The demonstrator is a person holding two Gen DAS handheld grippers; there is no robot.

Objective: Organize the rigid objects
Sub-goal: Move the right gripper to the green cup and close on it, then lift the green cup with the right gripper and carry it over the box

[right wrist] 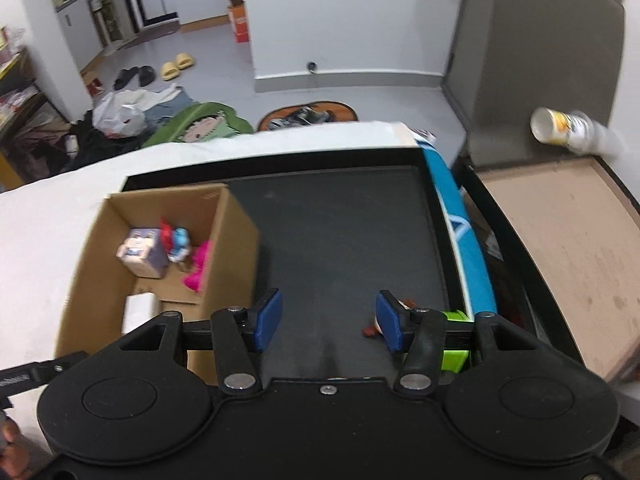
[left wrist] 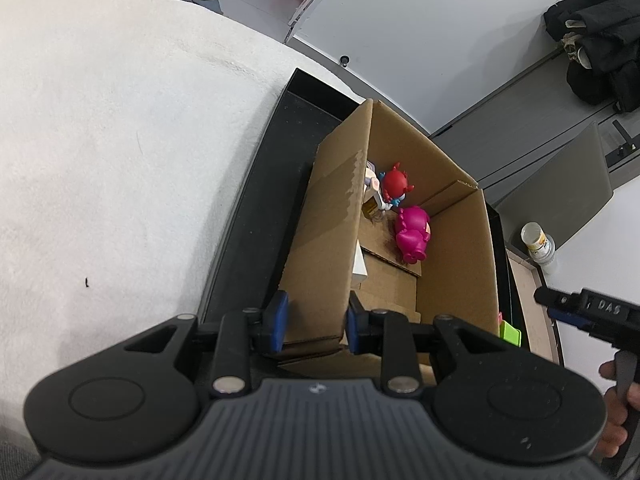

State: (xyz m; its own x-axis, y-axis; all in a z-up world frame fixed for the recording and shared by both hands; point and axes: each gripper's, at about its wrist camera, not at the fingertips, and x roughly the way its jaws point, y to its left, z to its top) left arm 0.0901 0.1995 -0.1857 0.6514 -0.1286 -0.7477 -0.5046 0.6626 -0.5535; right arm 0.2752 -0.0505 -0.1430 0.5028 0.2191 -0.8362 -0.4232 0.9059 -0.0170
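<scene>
**A:** Where is the box, and what is in it?

**B:** An open cardboard box (left wrist: 400,208) stands on a black tray (right wrist: 352,224), which rests on a white cloth-covered surface (left wrist: 120,140). Inside, at the far end, lie a red figure (left wrist: 395,183), a bright pink toy (left wrist: 414,232), and a pale purple-and-white carton (right wrist: 140,250). A white block (right wrist: 138,310) sits nearer, against one wall.

**A:** What are the two tools doing?

**B:** The left gripper (left wrist: 314,322) has its blue pads pinching the box's near wall, one pad outside and one inside. The right gripper (right wrist: 328,320) hangs over the bare tray floor beside the box, its jaws spread apart with nothing between them.

**A:** Anything still outside the box?

**B:** A lime-green block (right wrist: 454,344) lies on the tray by the right gripper's pad, with a small reddish object (right wrist: 370,330) next to it, mostly hidden. A yellow-labelled bottle (left wrist: 540,242) stands well apart, off the tray.
</scene>
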